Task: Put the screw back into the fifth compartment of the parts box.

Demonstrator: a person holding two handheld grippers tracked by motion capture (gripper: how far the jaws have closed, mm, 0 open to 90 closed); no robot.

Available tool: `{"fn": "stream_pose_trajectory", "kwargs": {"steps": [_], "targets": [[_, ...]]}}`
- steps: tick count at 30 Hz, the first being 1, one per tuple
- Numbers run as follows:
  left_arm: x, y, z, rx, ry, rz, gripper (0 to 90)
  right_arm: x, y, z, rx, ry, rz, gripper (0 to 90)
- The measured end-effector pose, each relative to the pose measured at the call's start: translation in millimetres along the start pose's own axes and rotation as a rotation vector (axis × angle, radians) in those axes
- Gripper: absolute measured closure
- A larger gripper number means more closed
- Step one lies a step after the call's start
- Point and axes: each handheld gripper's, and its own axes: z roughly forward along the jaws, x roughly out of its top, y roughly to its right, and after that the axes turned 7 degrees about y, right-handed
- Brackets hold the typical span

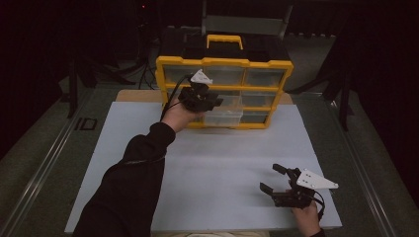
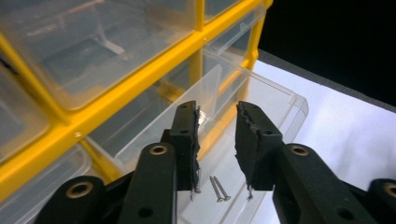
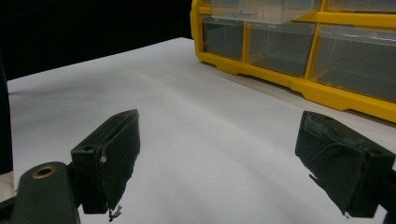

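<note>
White table (image 1: 148, 148), yellow organizer (image 1: 225, 62), no legible labels, screws (image 2: 219, 188) in drawer (image 2: 261, 93)

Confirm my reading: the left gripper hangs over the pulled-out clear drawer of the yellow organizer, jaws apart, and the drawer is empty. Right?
Not quite. The drawer is not empty: the left gripper view shows two screws lying on its floor, below the gap between the jaws. The rest stands: the left gripper is over the pulled-out drawer of the organizer, jaws apart.
</note>
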Motion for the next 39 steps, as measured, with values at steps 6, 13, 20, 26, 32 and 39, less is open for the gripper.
{"fn": "stream_pose_trajectory", "kwargs": {"steps": [6, 13, 20, 26, 32, 39], "targets": [[-0.1, 1.1, -13.8, -0.005, 0.003, -0.018, 52.8, 0.1, -0.2, 0.2, 0.000, -0.003, 0.001, 14.0], [-8.2, -3.3, -37.3, -0.011, 0.027, -0.064, 26.5, 0.1, -0.2, 0.0, -0.002, -0.002, 0.002, 14.0], [-26.0, -5.5, -60.5, -0.089, 0.066, -0.074, 9.2, 0.0, -0.3, 0.7, -0.003, -0.007, -0.002, 14.0], [-47.3, 1.3, -78.7, -0.121, 0.096, -0.101, 3.8, 0.2, -0.5, 0.6, -0.004, -0.006, -0.001, 14.0], [-73.7, 11.0, -96.8, -0.099, 0.096, -0.092, 3.8, 0.0, -0.7, 1.0, -0.005, -0.008, -0.003, 14.0], [-108.2, 21.2, -111.1, -0.101, 0.088, -0.091, 3.9, -0.2, -1.0, 2.1, -0.007, -0.013, -0.004, 14.0]]}}
